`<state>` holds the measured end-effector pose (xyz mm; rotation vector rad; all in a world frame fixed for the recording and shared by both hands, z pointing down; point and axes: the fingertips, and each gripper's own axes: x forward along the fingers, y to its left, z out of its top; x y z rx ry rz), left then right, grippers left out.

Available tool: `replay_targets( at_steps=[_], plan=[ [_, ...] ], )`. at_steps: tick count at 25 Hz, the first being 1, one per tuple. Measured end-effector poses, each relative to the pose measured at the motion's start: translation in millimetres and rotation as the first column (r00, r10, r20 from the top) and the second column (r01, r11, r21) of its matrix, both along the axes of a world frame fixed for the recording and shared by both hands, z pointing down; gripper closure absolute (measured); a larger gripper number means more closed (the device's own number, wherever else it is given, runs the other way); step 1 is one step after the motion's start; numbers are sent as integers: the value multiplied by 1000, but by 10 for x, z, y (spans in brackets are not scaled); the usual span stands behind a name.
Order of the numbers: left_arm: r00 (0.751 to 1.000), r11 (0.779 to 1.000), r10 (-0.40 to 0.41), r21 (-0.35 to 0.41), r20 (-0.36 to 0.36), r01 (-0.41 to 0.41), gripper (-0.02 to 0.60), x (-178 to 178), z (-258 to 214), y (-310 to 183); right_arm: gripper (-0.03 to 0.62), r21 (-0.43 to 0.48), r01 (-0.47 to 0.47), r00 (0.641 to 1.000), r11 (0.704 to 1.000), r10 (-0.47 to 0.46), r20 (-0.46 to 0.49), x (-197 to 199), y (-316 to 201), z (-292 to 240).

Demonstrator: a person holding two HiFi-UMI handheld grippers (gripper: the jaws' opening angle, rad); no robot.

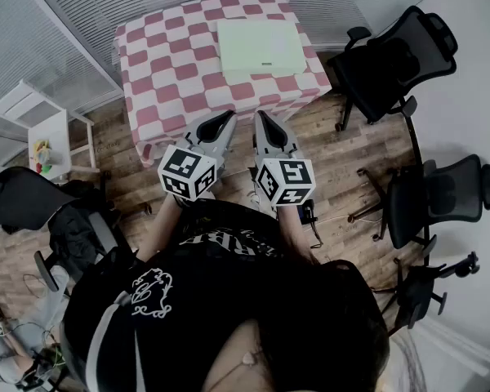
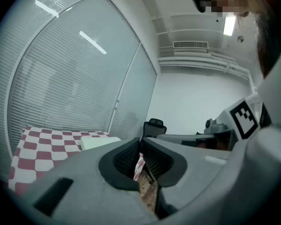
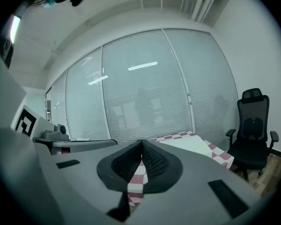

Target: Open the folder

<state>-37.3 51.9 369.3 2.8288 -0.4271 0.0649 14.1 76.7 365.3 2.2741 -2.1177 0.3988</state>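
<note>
A pale green folder (image 1: 258, 46) lies closed and flat on the table with the red-and-white checked cloth (image 1: 175, 64). It shows as a pale slab (image 2: 99, 142) in the left gripper view and again (image 3: 192, 146) in the right gripper view. My left gripper (image 1: 226, 118) and right gripper (image 1: 260, 117) are held side by side in front of the table's near edge, short of the folder. Both are shut with nothing between the jaws, in the left gripper view (image 2: 141, 147) and the right gripper view (image 3: 142, 146).
Black office chairs stand to the right of the table (image 1: 392, 60) and further right (image 1: 441, 194). A small white shelf with toys (image 1: 45, 141) is on the left. Glass walls with blinds run behind the table. The floor is wooden.
</note>
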Motion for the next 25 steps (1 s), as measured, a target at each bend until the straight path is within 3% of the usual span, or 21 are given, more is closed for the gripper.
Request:
replay_targets(
  at_steps=[25],
  plan=[
    [1000,999,27,-35,15,-26,549,-159,169,-503,583,-43,-38,999,998,38,9,-105,-448,223]
  ],
)
